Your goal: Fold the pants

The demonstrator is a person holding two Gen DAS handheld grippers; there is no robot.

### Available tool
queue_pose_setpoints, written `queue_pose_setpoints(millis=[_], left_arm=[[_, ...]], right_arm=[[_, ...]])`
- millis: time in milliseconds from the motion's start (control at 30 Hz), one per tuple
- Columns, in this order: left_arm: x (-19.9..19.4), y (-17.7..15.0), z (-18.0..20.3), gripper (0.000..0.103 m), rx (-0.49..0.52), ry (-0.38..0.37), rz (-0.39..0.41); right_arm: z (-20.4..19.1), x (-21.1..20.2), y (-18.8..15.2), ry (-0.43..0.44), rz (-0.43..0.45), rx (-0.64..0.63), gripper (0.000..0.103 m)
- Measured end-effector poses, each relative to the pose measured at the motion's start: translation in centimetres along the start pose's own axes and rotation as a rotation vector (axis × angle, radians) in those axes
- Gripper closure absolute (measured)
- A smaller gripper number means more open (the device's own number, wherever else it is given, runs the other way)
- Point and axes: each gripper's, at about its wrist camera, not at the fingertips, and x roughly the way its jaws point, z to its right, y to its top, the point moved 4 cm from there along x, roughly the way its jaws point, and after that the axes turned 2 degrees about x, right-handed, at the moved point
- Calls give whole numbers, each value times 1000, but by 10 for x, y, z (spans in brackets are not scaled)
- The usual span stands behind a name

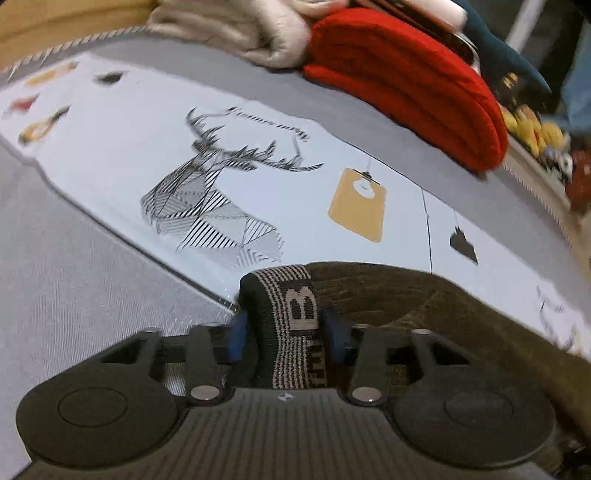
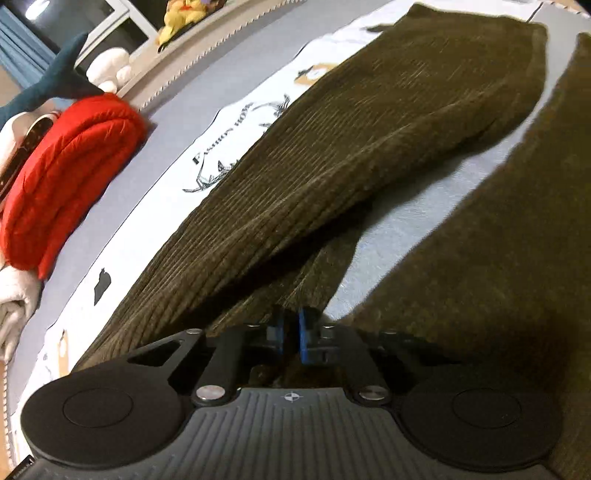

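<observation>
The olive-brown corduroy pants (image 2: 369, 129) lie spread on a bed sheet, their two legs running away from me in the right wrist view. The right gripper (image 2: 289, 325) is shut, its blue pads pinched together on the corduroy where the legs meet. In the left wrist view the pants (image 1: 406, 295) show their black-and-beige striped elastic waistband (image 1: 295, 295), which carries lettering. The waistband stands up between the blue pads of the left gripper (image 1: 286, 321), which is shut on it.
The sheet (image 1: 110, 147) is pale with a line-drawn deer (image 1: 210, 184) and yellow tags. A folded red garment (image 1: 406, 85) (image 2: 66, 166) and beige cloth (image 1: 240, 29) lie near the bed's edge. A dark teal plush (image 2: 55, 81) and yellow toys (image 1: 535, 129) sit beyond.
</observation>
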Motion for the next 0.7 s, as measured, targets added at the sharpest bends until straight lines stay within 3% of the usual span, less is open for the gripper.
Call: queue_pose_setpoints(millis=[67, 200, 300, 367, 433, 500, 567, 700], left_arm=[[-7, 4, -4, 74, -5, -6, 43], [-13, 12, -20, 74, -63, 70, 90], [-4, 15, -31, 63, -118, 97, 23], [-17, 18, -32, 57, -128, 103, 10], [-40, 20, -29, 42, -75, 110, 43], [-67, 11, -22, 39, -15, 102, 58], [-87, -4, -17, 39, 8, 63, 29], [-106, -41, -18, 37, 36, 48, -88]], right_arm=[[-4, -7, -8, -28, 32, -33, 101], [-15, -31, -31, -49, 58, -60, 101], [-20, -29, -48, -7, -17, -107, 100], [-17, -28, -42, 28, -40, -113, 98], [-8, -31, -29, 75, -71, -82, 89], [1, -46, -17, 123, -44, -99, 63], [4, -64, -15, 139, -4, -167, 47], [14, -102, -25, 213, -12, -322, 47]])
